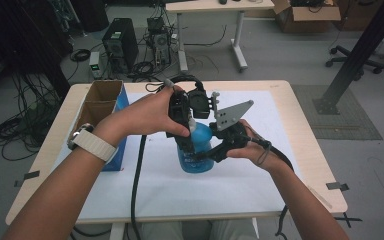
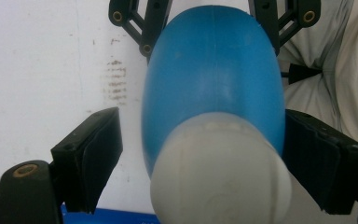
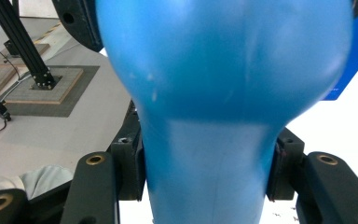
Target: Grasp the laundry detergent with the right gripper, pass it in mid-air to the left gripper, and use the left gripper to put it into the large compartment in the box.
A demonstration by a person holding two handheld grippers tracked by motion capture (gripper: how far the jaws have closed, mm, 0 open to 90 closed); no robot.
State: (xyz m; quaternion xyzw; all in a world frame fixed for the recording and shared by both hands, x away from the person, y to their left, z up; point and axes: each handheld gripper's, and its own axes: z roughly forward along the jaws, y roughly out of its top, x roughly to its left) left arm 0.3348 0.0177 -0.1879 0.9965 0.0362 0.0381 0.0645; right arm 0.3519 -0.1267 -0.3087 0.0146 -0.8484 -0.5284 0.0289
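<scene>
A blue plastic bottle [image 1: 196, 152] with a white cap [image 1: 198, 131] stands upright on the white mat [image 1: 260, 175] in the middle of the table. My right gripper [image 1: 206, 156] comes in from the right and is shut on the bottle's body [image 3: 214, 70], with a pad pressed on each side of it [image 3: 205, 170]. My left gripper [image 1: 189, 140] points down over the bottle's top. In the left gripper view its jaws straddle the cap [image 2: 219, 177] and shoulder [image 2: 214, 84]. The left pad [image 2: 98, 154] stands apart from the bottle, so that gripper [image 2: 205, 156] is open.
An open cardboard box with blue sides [image 1: 102, 107] stands at the table's left, close to my left forearm. A black cable [image 1: 137, 175] runs down the mat to the near edge. Computer towers [image 1: 120, 45] and cables lie on the floor beyond the table.
</scene>
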